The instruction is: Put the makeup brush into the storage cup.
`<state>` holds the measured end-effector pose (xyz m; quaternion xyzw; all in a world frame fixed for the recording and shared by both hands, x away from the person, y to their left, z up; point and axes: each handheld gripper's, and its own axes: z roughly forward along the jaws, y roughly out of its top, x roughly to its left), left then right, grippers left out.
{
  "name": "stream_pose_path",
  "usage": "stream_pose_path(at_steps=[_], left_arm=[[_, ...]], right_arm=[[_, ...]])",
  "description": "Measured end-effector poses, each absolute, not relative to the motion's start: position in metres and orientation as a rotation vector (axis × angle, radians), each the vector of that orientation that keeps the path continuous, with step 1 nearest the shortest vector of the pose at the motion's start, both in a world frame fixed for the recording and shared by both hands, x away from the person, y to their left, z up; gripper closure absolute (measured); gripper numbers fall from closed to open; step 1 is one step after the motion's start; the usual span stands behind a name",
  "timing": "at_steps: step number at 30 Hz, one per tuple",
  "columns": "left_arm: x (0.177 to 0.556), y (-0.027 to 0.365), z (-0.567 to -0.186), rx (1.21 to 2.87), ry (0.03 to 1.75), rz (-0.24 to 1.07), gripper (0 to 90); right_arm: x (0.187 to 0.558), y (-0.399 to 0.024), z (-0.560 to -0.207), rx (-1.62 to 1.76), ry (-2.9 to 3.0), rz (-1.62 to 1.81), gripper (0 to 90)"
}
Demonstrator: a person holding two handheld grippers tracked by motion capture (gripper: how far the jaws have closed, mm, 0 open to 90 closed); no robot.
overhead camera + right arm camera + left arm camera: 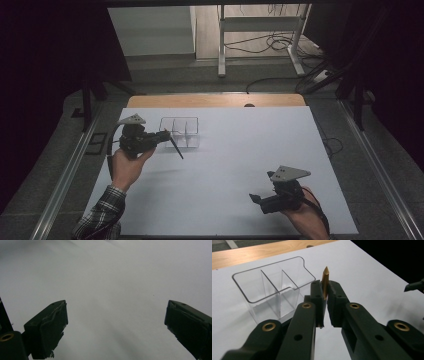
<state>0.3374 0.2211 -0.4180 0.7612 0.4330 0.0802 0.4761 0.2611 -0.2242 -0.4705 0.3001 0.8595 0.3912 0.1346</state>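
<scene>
the left tongs (325,293) grasp a gold-tipped pen (325,281) beside the clear divided box (272,282), while the right tongs (116,322) hang released over the desk (240,165).

The scene is dim, with black surroundings at both sides of the high view and brighter floor beyond the far edge. The white desk (240,165) reads grey, with soft shadows. The right gripper view is hazy and featureless. The left gripper view is sharper, its near jaws slightly soft.
</scene>
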Motion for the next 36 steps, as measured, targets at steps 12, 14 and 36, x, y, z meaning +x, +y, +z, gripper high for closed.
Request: stream_pose_path(at_steps=[12, 14, 36], left_arm=[[0.346, 0.229, -0.413, 1.850, 1.085, 0.213, 84.2], [0.347, 0.231, -0.412, 1.852, 1.088, 0.216, 84.2], [0.358, 0.241, -0.394, 1.845, 1.106, 0.257, 84.2]], right_arm=[[0.254, -0.234, -0.471, 0.887, 2.481, 1.130, 4.8], [0.253, -0.236, -0.471, 0.891, 2.479, 1.130, 4.7], [0.244, -0.247, -0.472, 0.910, 2.478, 1.115, 4.4]])
